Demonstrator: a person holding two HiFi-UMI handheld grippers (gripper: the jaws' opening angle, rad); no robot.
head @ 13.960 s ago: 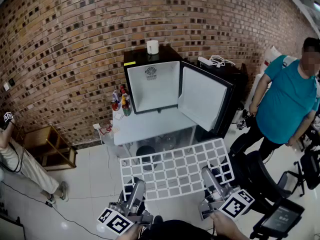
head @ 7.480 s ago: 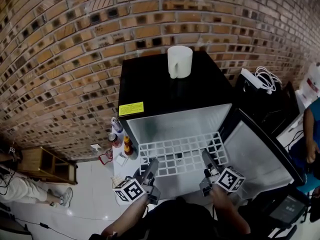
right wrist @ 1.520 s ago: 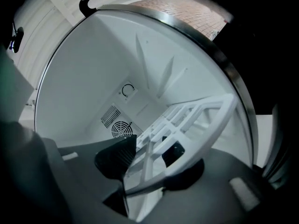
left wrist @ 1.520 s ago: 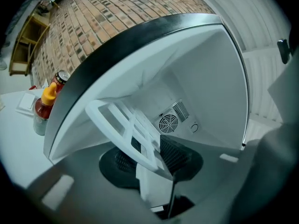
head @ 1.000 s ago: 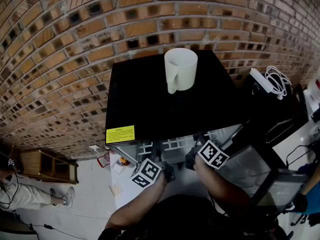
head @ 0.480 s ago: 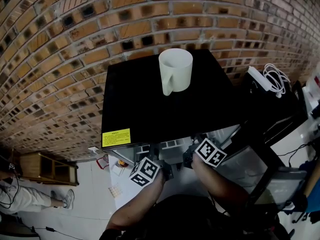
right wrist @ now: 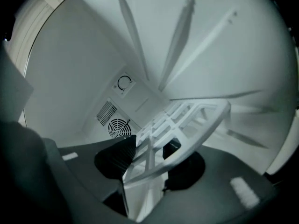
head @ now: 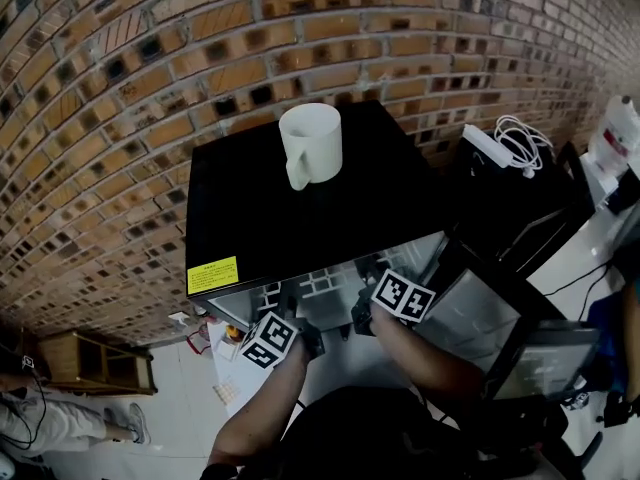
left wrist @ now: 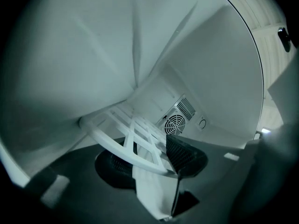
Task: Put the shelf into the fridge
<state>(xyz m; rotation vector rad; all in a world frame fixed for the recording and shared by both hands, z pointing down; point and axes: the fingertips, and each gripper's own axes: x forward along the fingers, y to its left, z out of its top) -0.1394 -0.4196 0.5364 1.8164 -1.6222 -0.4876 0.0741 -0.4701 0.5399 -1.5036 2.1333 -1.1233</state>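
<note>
left tool (left wrist: 150, 164) jaws just opened around shelf (left wrist: 117, 141) inside black fridge (head: 300, 218), brick wall (head: 150, 88) behind.

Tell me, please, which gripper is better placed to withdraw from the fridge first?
Left: the left gripper has just been opening its jaws, leaving the shelf loose between them; the right gripper seems clamped on it.

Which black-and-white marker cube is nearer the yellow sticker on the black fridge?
The cube on the left gripper, just below the yellow sticker; the right gripper's cube sits farther off, beside the open fridge door.
</note>
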